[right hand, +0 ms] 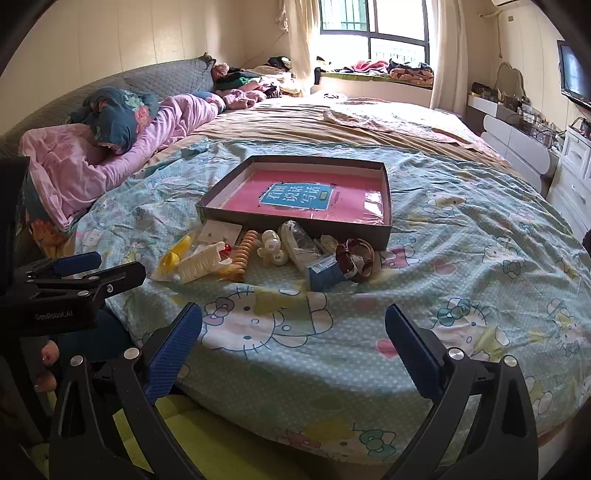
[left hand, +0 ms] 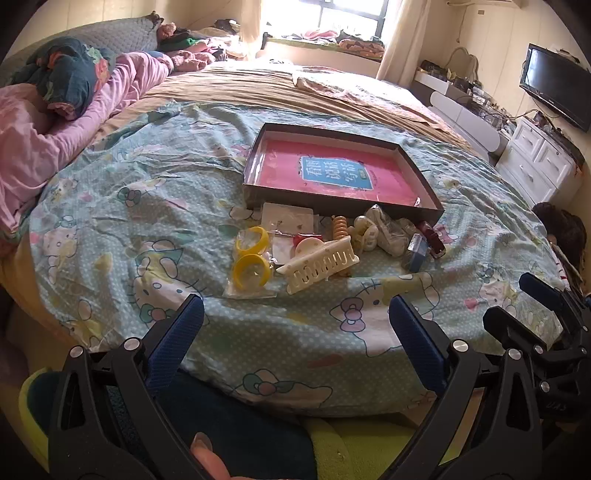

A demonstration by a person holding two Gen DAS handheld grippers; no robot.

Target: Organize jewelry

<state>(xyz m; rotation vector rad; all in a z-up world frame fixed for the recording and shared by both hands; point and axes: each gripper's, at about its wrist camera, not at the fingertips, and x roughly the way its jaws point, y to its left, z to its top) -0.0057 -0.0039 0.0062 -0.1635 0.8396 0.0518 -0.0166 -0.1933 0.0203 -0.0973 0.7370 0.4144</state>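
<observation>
Presently, findings run from the near edge of the bed outward.

Left gripper (left hand: 295, 314): jaws spread wide with nothing between them; blue pads tilt down over the near edge of the bed.

Right gripper (right hand: 293, 321): likewise wide open and empty, hovering over the near edge, apart from every item.

Bedspread (left hand: 147, 206): pale green with cartoon cats, wrinkled, covering the near part of a large bed.

Jewelry pile (right hand: 266, 254): lies loose on the bedspread, just in front of the tray and beyond both grippers.

Yellow bangles (left hand: 251, 258): two, in clear wrapping, at the left end of the pile.

Cream hair claw (left hand: 319, 266): lies on its side beside the bangles, teeth toward the camera.

Orange coil tie (right hand: 245, 254): stands behind the hair claw, near the tray wall.

White clips (right hand: 273, 249): small cluster at the middle of the pile.

Blue box (right hand: 325, 275): small, tipped over, at the right end of the pile.

Dark red strap (right hand: 354, 256): curled against the blue box; cannot tell what kind of piece it is.

Tray (left hand: 255, 155): shallow dark cardboard box, open, holding only a pink book with a blue label.

Pink quilt (right hand: 110, 162): bunched along the left side of the bed.

Window (right hand: 373, 29): bright, at the far wall.
</observation>
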